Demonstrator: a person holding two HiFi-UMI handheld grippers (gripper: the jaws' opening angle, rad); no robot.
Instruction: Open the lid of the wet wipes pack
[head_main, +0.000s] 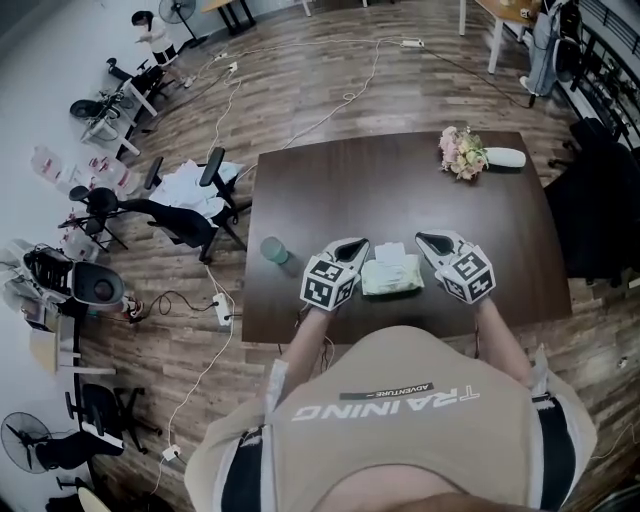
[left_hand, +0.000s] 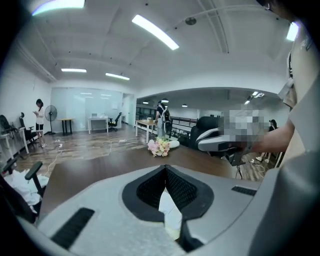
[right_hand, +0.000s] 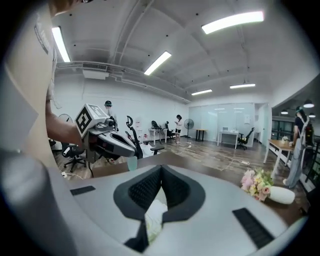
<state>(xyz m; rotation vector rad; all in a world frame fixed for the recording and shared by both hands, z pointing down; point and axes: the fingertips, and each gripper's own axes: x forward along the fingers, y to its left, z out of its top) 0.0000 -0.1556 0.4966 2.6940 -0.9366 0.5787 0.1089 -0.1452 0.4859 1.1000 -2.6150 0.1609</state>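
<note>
Here we are at the tabletop, and the wet wipes pack lies flat near the front edge, right between our two tools. The left gripper sits just beside the pack on one side and the right gripper on the other. Neither one touches it, as far as we can see. On the left, the fingers meet at their tips with nothing pinched. The right pair is pressed together and empty too, with only the pale pack showing beneath.

We judge the opening hasn't begun; whether the lid is flat or lifted, we can't make out from up here. Next, we'd want one gripper to spread and steady the pack's body. The other needs to catch the lid's lip, and that calls for a careful, shallow approach on a soft pack.

The surface is dark brown wood. A green cup stands left and a bunch of flowers lies at the far side. Around us there's plank flooring, office chairs and trailing cables.
</note>
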